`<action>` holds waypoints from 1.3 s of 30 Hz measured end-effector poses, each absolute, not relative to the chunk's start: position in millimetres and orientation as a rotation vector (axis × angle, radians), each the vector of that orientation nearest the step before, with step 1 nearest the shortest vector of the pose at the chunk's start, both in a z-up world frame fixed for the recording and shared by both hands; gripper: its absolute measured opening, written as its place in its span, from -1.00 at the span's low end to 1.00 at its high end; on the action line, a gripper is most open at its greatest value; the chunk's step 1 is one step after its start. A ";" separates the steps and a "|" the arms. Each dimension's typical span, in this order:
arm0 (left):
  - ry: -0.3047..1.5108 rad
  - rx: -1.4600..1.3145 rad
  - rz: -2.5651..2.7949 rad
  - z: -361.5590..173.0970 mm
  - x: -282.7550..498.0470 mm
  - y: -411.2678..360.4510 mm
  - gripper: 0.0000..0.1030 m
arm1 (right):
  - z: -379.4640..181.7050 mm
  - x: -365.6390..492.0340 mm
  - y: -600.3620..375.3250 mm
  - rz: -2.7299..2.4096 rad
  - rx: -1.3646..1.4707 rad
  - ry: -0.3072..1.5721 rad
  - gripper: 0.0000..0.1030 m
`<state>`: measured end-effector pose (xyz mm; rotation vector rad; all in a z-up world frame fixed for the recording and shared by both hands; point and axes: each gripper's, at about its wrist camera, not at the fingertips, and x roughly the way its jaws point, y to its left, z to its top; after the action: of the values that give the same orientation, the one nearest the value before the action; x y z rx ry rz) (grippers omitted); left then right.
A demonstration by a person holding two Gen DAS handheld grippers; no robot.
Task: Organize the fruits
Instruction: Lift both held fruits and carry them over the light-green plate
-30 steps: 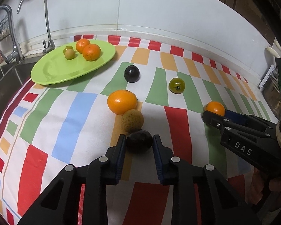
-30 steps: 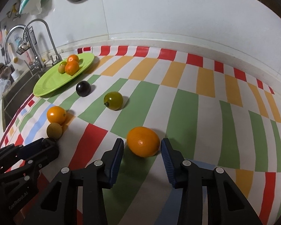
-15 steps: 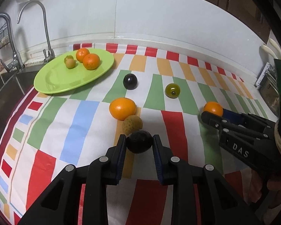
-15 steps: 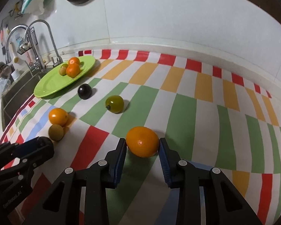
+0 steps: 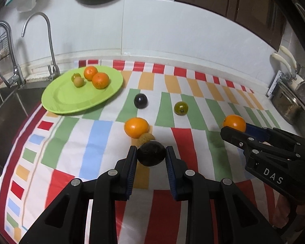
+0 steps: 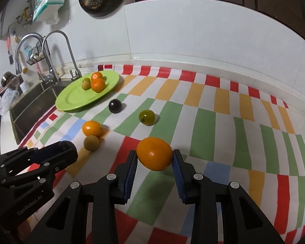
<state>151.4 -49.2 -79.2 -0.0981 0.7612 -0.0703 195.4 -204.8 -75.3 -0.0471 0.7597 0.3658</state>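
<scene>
Dark fruit point(image 5: 151, 155) clamped btwn both pads of left gripper point(image 5: 151, 158), lower centre of left wrist view, now lifted off striped cloth point(image 5: 99, 134); 1 s ago sat on cloth w/ jaws wider around it. Tan fruit point(image 5: 145, 137) just behind it, touching orange point(image 5: 136, 127) mid-frame. Right gripper point(image 6: 154, 159) closed on orange fruit point(image 6: 154, 153), lower centre of right wrist view, raised w/ shadow on cloth beneath; 1 s ago fingers stood apart either side of it, fruit resting on cloth. Same fruit visible right edge of left view at tip of right gripper. Green plate point(image 5: 71, 101) upper left, holding two oranges point(image 5: 100, 80) + two small greenish fruits point(image 5: 78, 81), unchanged. Black round fruit point(image 5: 140, 100) and olive-green fruit point(image 5: 181, 108) loose on cloth mid-frame, well apart, same spots as before. Taps point(image 5: 50, 46) + sink point(image 5: 4, 111) at left edge
</scene>
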 end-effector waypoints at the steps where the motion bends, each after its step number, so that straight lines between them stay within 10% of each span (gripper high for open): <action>1: 0.754 -0.095 -0.074 -77.0 150.7 -47.9 -0.46 | -72.7 193.3 -203.5 0.361 -0.046 0.755 -0.30; 39: 0.612 -0.066 -0.057 -15.1 145.1 60.1 -0.46 | -2.5 179.1 -95.9 0.436 -0.027 0.616 -0.30</action>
<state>145.1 60.1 -15.1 -0.0656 0.6125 -0.0571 179.1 -95.9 -2.5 -0.0266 0.6156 0.4362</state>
